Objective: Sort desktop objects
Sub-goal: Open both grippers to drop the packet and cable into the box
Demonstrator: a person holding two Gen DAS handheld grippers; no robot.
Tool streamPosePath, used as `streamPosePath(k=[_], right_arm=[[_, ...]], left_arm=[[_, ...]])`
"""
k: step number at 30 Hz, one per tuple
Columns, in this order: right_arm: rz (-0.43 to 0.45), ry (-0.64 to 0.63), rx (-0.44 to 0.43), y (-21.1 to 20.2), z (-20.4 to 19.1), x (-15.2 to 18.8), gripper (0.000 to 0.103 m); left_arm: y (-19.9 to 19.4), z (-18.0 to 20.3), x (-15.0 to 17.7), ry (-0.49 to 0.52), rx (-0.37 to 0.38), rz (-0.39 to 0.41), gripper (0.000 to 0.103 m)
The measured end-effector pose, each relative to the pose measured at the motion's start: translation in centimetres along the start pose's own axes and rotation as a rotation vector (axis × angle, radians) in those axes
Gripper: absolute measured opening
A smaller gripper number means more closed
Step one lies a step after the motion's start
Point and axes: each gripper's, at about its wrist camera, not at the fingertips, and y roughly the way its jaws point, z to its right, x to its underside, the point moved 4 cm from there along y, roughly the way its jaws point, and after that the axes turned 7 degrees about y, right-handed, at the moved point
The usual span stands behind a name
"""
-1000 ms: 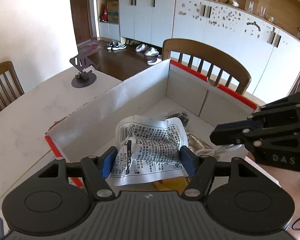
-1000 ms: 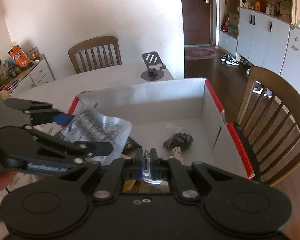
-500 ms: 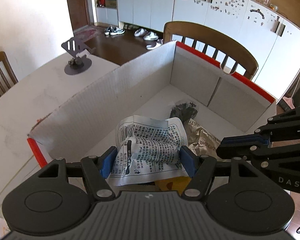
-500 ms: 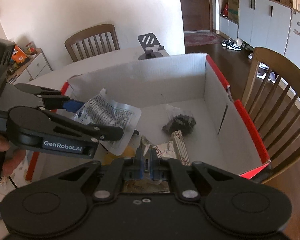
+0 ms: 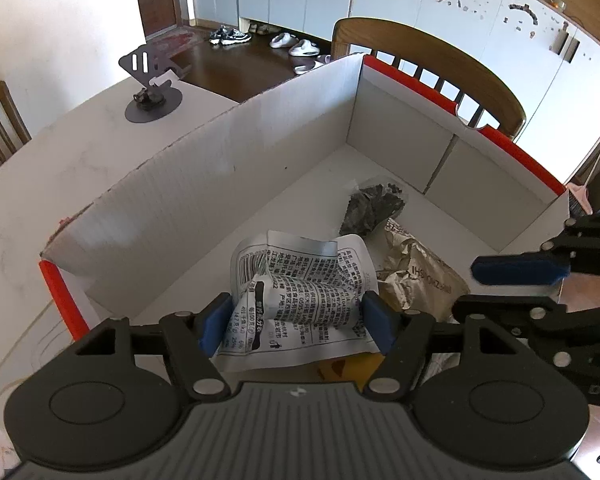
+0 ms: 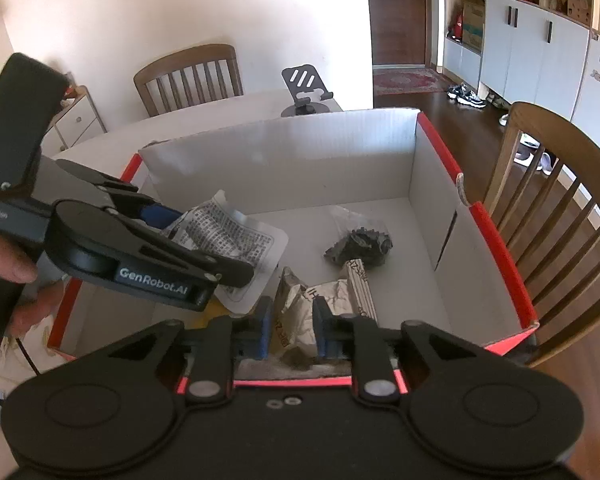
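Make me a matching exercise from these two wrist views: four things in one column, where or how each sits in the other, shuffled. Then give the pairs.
Things:
1. printed white packet
2. dark crumpled bag
3. tan foil wrapper
4. grey phone stand

Places or states:
A. on the table outside the cardboard box
B. between the opening right tongs
C. on the box floor, towards the far corner
D. between the pads of the left tongs

Pairs: 1-D, 2-C, 3-B, 4-A
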Motion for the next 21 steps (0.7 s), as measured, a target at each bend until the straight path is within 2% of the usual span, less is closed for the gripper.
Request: streamPosePath(k=[4, 8, 10, 14, 21], right_arm=[[0.003, 0.001, 0.005, -0.3, 0.2, 0.0, 0.029], [0.013, 0.006, 0.002, -0.8, 0.2, 0.0, 0.038], [0.016, 0.006, 0.003, -0.9, 0.2, 0.0, 0.039], [0.021, 0.009, 0.005, -1.1, 0.0, 0.0, 0.049], [0.041, 0.011, 0.006, -1.7, -0.2, 0.0, 0.053]], left_arm=[[-0.3, 0.2, 0.0, 0.01, -0.006, 0.008, 0.074], [-0.7, 0.4, 0.0, 0.024, -0.015, 0.023, 0.08], [-1.1, 0.2, 0.0, 0.015, -0.019, 0.035, 0.084], [-1.6, -0.1, 0.0, 0.003, -0.019, 0.047, 0.085], [-3.1, -0.3, 0.4, -0.018, -0.008, 0.088, 0.085]])
